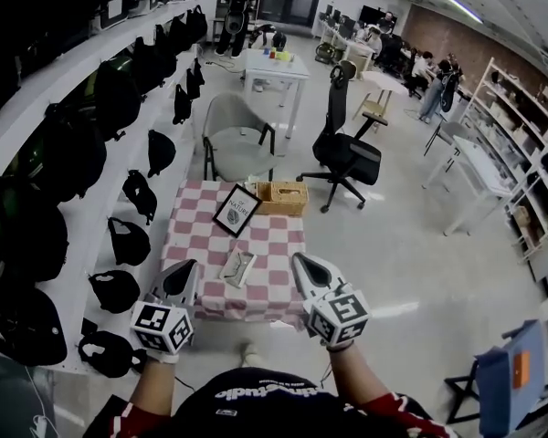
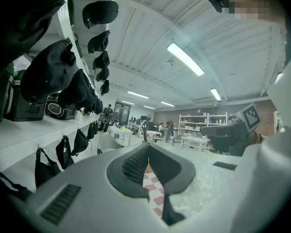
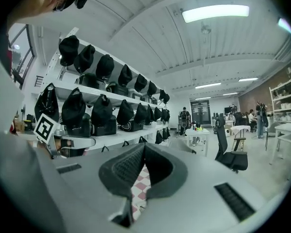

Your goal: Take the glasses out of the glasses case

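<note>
A small table with a pink-and-white checked cloth [image 1: 196, 231] stands in front of me. A grey glasses case [image 1: 237, 267] lies near its front edge; no glasses show, and I cannot tell if its lid is up. My left gripper [image 1: 186, 274] hovers at the table's near left corner and my right gripper [image 1: 303, 266] at the near right corner, both short of the case. In the left gripper view the jaws [image 2: 148, 148] meet at the tip with nothing between them. In the right gripper view the jaws [image 3: 143, 147] are also closed and empty.
A framed picture [image 1: 237, 210] and a wicker box [image 1: 282, 197] stand at the back of the table. Shelves of black bags [image 1: 82, 153] run along the left. A grey chair [image 1: 237, 135] and a black office chair [image 1: 347, 153] stand beyond the table.
</note>
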A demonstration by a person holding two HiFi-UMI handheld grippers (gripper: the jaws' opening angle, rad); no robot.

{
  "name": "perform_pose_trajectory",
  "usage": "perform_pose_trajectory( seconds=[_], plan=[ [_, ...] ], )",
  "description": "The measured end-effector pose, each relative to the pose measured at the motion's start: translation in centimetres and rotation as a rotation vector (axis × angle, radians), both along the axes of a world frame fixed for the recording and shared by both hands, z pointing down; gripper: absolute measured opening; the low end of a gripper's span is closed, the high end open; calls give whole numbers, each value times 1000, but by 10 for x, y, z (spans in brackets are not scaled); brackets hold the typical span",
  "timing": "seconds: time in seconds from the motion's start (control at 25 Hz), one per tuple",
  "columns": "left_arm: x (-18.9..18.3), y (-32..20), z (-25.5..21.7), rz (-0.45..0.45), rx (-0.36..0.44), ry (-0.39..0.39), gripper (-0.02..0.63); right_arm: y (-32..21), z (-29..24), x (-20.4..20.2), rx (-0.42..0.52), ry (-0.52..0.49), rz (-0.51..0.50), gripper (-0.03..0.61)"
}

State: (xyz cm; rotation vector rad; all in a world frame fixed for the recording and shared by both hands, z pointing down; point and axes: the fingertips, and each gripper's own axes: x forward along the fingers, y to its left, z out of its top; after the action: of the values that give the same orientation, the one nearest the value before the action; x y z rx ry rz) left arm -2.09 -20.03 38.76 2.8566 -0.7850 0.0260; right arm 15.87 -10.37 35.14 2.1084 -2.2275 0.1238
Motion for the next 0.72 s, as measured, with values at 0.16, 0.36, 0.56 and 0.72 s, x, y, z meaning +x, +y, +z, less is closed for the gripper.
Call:
perform_pose_trajectory(
  seconds=[0.16, 0.36, 0.56, 0.72],
  plan=[
    [14, -8, 1, -8, 5, -12, 6, -16, 7, 16, -2, -14, -5, 3],
    [30, -22, 2, -31, 14, -15, 6, -37, 22, 33, -31, -22, -35, 3],
    [45, -30, 12, -48, 2, -27, 6, -56, 39, 50, -55, -35, -70, 3],
    [52, -37, 19, -61, -3, -43, 6, -71, 54, 63, -73, -51, -87, 3]
  ],
)
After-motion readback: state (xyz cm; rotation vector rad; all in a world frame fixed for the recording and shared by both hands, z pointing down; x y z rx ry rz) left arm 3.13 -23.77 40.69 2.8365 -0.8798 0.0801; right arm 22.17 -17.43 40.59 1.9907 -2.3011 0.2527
